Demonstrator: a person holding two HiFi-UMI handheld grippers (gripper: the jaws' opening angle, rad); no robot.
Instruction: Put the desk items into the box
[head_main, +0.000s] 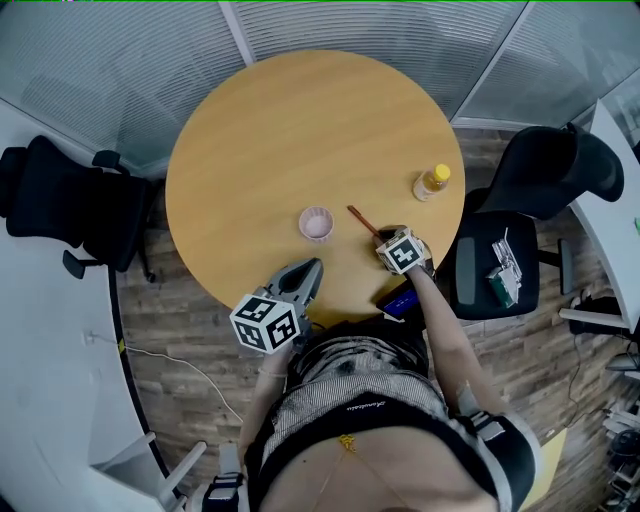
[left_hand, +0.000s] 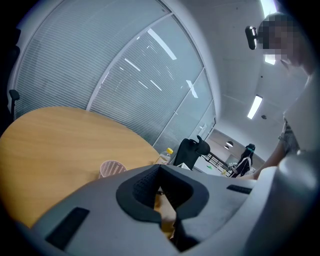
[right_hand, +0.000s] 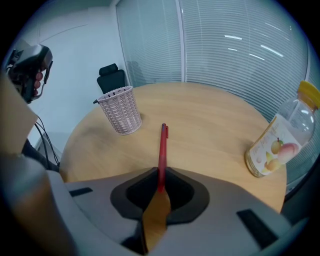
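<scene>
Over round table (head_main: 290, 130) by blinds (head_main: 380, 25): right hand-held gripper (right_hand: 160, 175) tight on pen (right_hand: 163, 150), left hand-held gripper (left_hand: 160, 169) pressed together

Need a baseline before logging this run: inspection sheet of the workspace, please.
Surface: round wooden table, no spills seen.
Job's things: pink mesh cup upright; red pen lying flat beside it; yellow-capped bottle upright near the right edge.
Clutter: dark blue flat item at the near edge, cannot tell what.
Tools: left tool shut, nothing between the jaws; right tool shut on the red pen.
Cables: white cable on the floor, left.
Surroundings: black chair left, another right.
</scene>
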